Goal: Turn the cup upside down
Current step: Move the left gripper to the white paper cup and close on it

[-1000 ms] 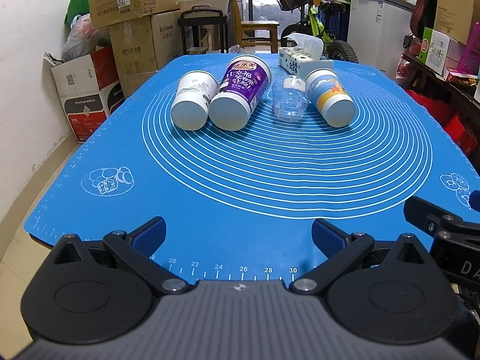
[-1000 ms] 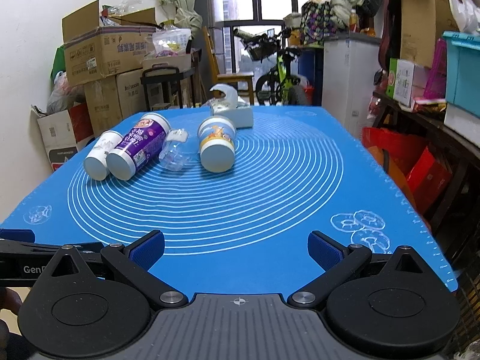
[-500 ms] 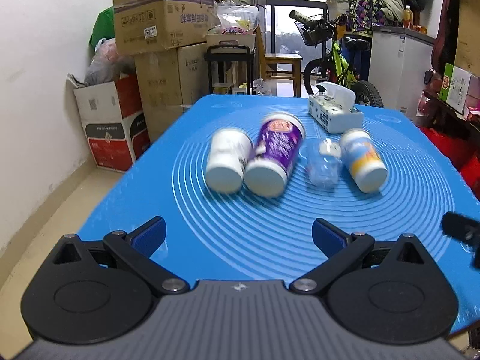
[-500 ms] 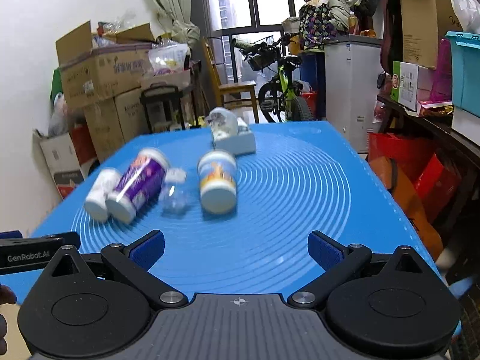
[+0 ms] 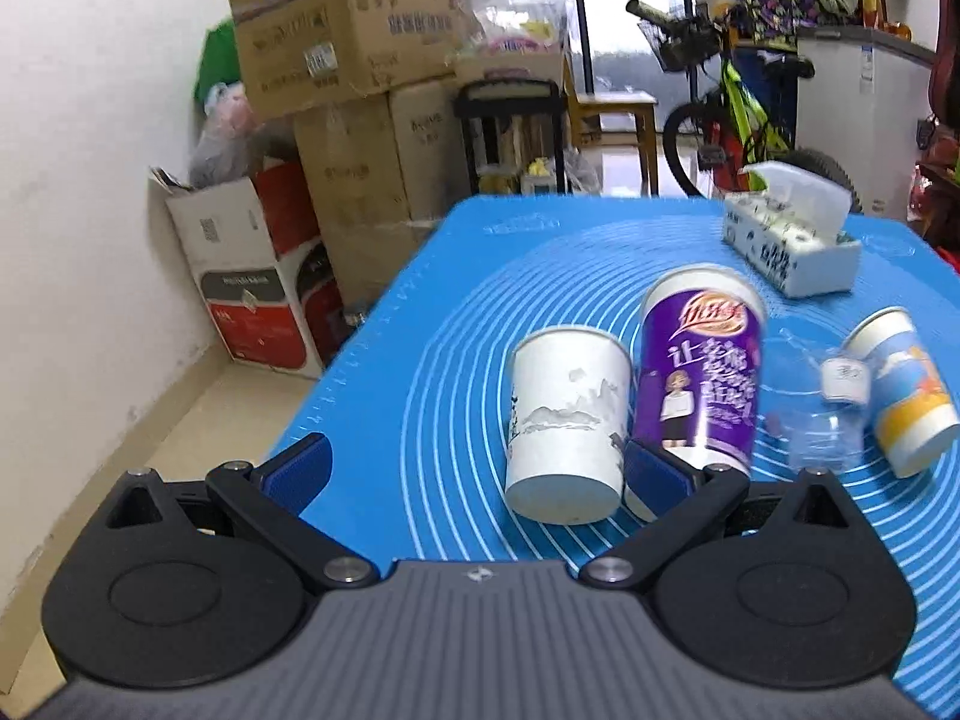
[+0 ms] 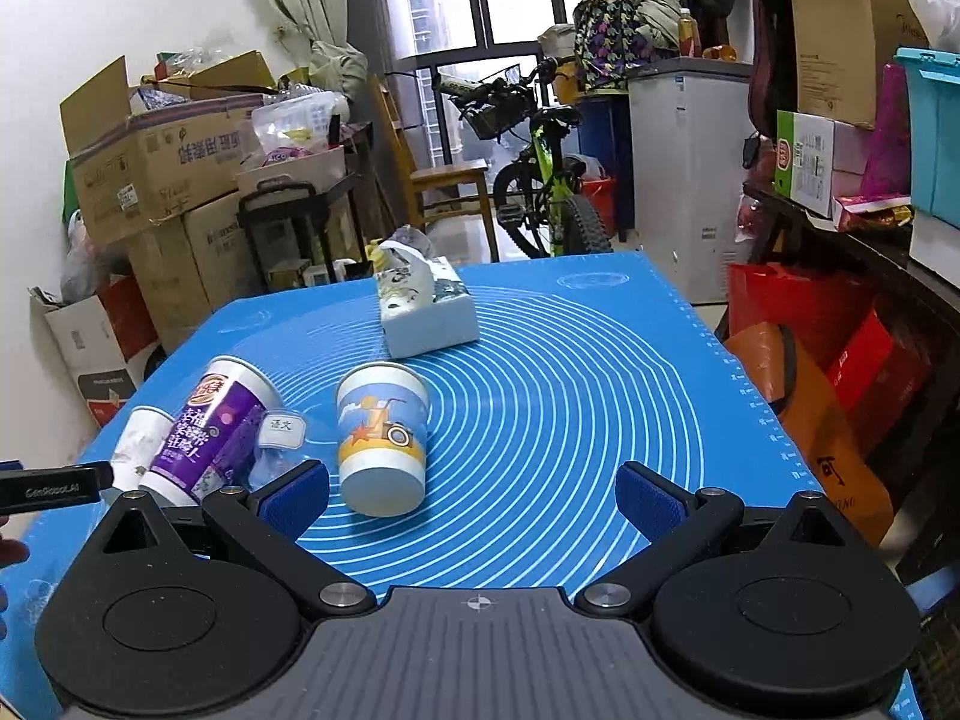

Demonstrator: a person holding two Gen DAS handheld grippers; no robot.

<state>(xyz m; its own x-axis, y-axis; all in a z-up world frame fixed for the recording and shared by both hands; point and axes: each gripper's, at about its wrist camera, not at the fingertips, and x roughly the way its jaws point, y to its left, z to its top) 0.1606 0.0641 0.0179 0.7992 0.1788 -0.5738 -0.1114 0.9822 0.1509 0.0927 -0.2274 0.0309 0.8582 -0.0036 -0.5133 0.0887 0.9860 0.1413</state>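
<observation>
Left gripper [image 5: 477, 471] jaws spread wide, low over blue silicone mat [image 5: 456, 312]. White paper cup [image 5: 567, 423] lies on its side at 12 o'clock, base toward camera, between the fingers. Purple printed cup [image 5: 699, 369] touches it at 1 o'clock; clear plastic cup [image 5: 819, 405] and blue-orange cup [image 5: 903, 387] at 2 o'clock. Tissue box [image 5: 789, 246] beyond.

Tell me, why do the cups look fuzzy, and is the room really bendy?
Left wrist view: the white cup and purple cup are smeared, probably motion blur. Right wrist view: sharper; the fisheye lens bows the blue mat and walls, and the window glares white.
</observation>
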